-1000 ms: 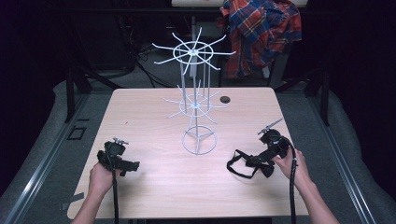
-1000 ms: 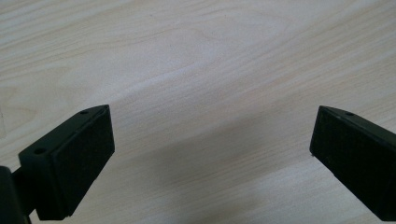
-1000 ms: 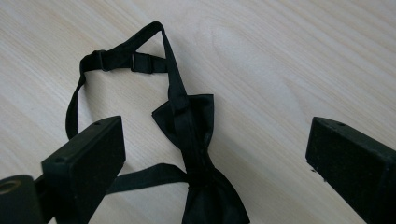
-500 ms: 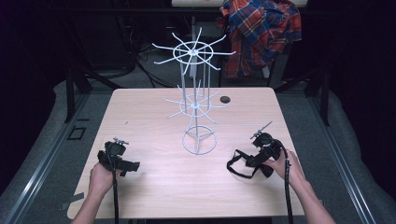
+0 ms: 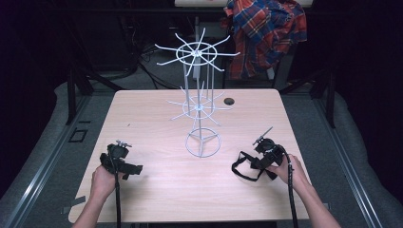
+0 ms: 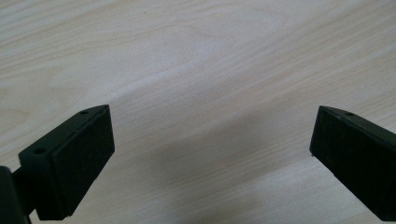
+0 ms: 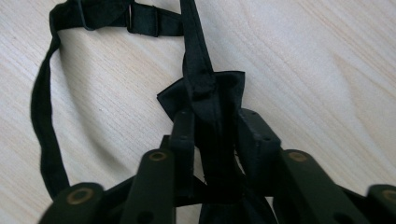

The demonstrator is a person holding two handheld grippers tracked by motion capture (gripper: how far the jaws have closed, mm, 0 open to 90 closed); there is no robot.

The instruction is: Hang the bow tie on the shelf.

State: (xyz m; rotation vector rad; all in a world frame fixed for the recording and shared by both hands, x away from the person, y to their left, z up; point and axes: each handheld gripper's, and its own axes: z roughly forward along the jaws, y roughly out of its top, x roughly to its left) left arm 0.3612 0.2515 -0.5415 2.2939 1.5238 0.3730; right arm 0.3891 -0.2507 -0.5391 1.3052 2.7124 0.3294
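A black bow tie (image 5: 243,167) with its neck strap looped out lies on the wooden table (image 5: 152,118) at the front right. My right gripper (image 5: 260,162) is shut on it. In the right gripper view the jaws have just been closing and now pinch the bow tie (image 7: 201,81) at its knot, right gripper (image 7: 215,122), while the strap (image 7: 41,116) curls away to the left. My left gripper (image 5: 135,168) rests at the front left, held by a hand. Its jaws stand wide over bare wood, left gripper (image 6: 210,140), with nothing between them.
A tall white wire display rack (image 5: 198,107) with spoked arms stands mid-table on a ring base (image 5: 203,142). A small dark round spot (image 5: 229,101) sits behind it. A plaid shirt (image 5: 266,28) hangs beyond the table's far edge. Dark floor surrounds the table.
My right gripper has sunk a little toward the table and its jaws have gone from wide to shut on the bow tie. The left gripper has stayed put.
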